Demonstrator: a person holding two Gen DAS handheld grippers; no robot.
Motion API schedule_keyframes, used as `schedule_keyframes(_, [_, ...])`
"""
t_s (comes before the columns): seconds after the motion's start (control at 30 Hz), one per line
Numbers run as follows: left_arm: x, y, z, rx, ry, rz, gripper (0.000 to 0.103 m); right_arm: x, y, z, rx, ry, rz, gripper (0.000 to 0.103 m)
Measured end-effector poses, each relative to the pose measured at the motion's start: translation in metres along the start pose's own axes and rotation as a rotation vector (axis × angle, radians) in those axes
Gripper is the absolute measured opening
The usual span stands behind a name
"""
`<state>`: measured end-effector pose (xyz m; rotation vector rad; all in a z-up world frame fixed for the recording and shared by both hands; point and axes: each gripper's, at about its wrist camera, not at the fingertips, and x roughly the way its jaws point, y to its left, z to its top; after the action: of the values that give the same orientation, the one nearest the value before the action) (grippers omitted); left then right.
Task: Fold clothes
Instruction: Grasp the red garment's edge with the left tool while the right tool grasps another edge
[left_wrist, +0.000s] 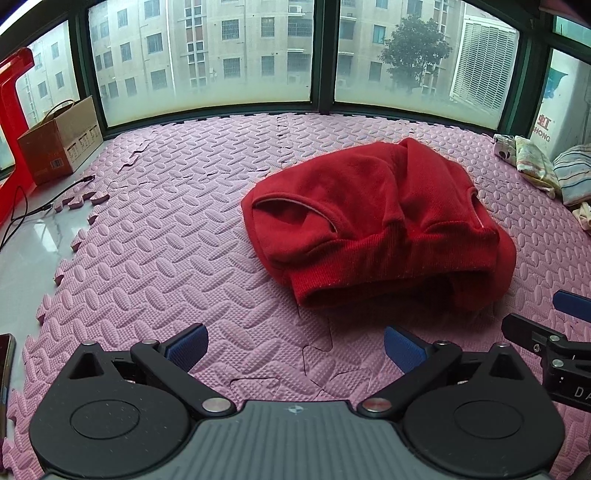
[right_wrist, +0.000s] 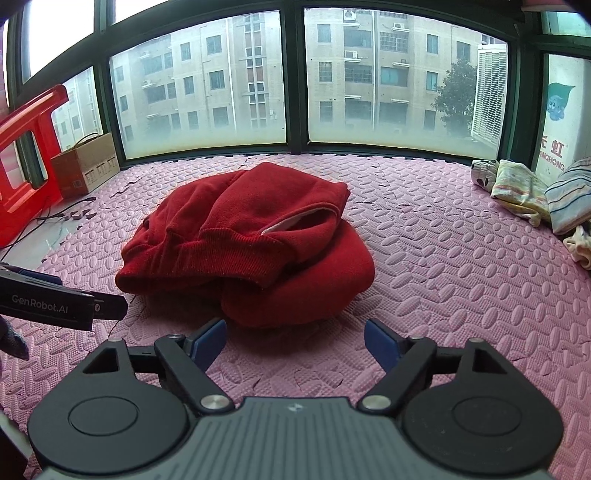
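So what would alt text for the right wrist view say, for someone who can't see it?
A folded red sweater lies on a pink foam mat, just beyond the right gripper, whose blue-padded fingers stand open and empty. Part of the left gripper enters at the left edge; more clothes sit far right, beneath large windows.

I see one folded red knit sweater on one pink foam puzzle mat. There is one brown cardboard box and one red plastic stool. I count three small striped cloths piled together.
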<state>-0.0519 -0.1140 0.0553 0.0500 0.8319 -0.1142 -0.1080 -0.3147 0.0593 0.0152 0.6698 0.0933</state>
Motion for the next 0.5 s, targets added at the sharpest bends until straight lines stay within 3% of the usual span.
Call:
schedule_keyframes(0.13, [0.008, 0.006, 0.010, -0.007, 0.000, 0.010, 0.102, 0.005, -0.003, 0.010, 0.002, -0.002, 0.025, 0.071])
schedule_keyframes(0.27, [0.010, 0.023, 0.024, -0.078, -0.003, -0.015, 0.101, 0.007, -0.011, 0.023, 0.046, -0.007, 0.069, 0.067])
schedule_keyframes(0.5, [0.025, 0.044, 0.049, -0.181, 0.024, -0.032, 0.090, 0.027, -0.023, 0.051, 0.094, -0.006, 0.082, 0.060])
